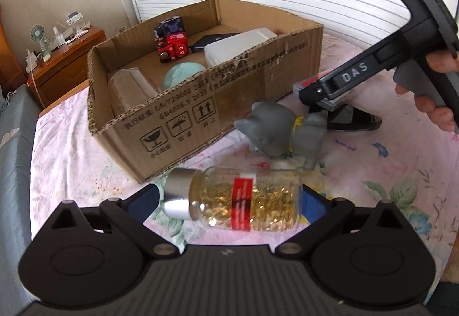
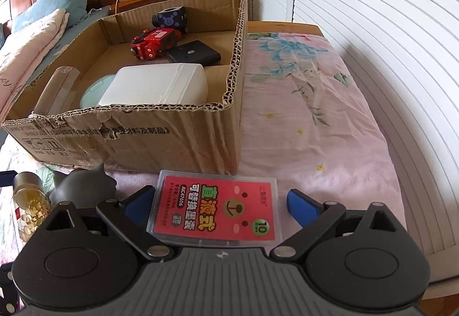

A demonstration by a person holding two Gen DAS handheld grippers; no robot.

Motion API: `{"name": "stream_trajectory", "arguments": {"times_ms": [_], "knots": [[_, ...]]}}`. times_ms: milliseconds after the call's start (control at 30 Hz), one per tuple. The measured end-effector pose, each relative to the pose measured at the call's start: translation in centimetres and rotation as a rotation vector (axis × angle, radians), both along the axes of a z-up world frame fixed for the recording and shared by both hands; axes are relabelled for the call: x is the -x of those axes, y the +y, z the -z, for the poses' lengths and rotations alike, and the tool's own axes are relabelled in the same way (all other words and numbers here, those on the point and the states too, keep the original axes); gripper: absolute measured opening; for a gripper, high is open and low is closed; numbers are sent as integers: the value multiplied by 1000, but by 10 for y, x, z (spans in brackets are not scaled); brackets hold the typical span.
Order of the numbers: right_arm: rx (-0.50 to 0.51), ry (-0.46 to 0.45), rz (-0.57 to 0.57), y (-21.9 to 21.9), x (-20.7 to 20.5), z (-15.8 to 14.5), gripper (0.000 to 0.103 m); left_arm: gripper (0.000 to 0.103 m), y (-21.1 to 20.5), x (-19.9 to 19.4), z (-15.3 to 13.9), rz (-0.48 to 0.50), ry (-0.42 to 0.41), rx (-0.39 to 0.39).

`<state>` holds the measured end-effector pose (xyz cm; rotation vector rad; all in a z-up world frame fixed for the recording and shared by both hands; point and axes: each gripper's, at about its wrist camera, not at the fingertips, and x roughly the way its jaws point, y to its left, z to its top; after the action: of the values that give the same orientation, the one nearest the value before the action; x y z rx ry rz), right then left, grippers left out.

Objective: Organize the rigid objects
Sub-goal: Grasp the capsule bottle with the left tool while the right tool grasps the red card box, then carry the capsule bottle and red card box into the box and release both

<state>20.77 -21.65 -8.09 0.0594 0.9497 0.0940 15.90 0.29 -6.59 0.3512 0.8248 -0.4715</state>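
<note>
Grippers straddled separate items, apparently so both could go into the cardboard box (image 2: 172, 141) at twelve o'clock. Right gripper (image 2: 221, 204) gaped around the flat red case (image 2: 213, 209), its right pad clear; left gripper (image 1: 229, 198) bracketed the capsule bottle (image 1: 241, 201) lying sideways, pads seemingly not yet pressing.

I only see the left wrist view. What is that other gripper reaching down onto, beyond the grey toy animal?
Observer: A flat clear case with a red cartoon-bear label, lying on the bedspread between the right gripper's jaws.
Operator: Is it gripped?
Observer: No. The jaws are open, and a gap shows beside the right pad.
Operator: What's the dark thing behind the white container in the cardboard box?
Observer: A black wallet-like pouch with a round silver stud on top.
</note>
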Motion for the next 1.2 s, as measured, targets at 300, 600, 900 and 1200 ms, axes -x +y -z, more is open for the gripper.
{"name": "stream_trajectory", "arguments": {"times_ms": [300,600,900,1200], "knots": [[35,-4,-20,6,1,-2,94,93,1,0,-2,-8,5,14],[37,-40,-74,2,17,-24,94,93,7,4,-14,-6,20,23],[56,-130,-158,4,38,-62,94,93,12,8,-56,12,-33,39],[23,-212,-231,22,37,-85,94,93,1,-52,-98,-60,-122,-2]]}}
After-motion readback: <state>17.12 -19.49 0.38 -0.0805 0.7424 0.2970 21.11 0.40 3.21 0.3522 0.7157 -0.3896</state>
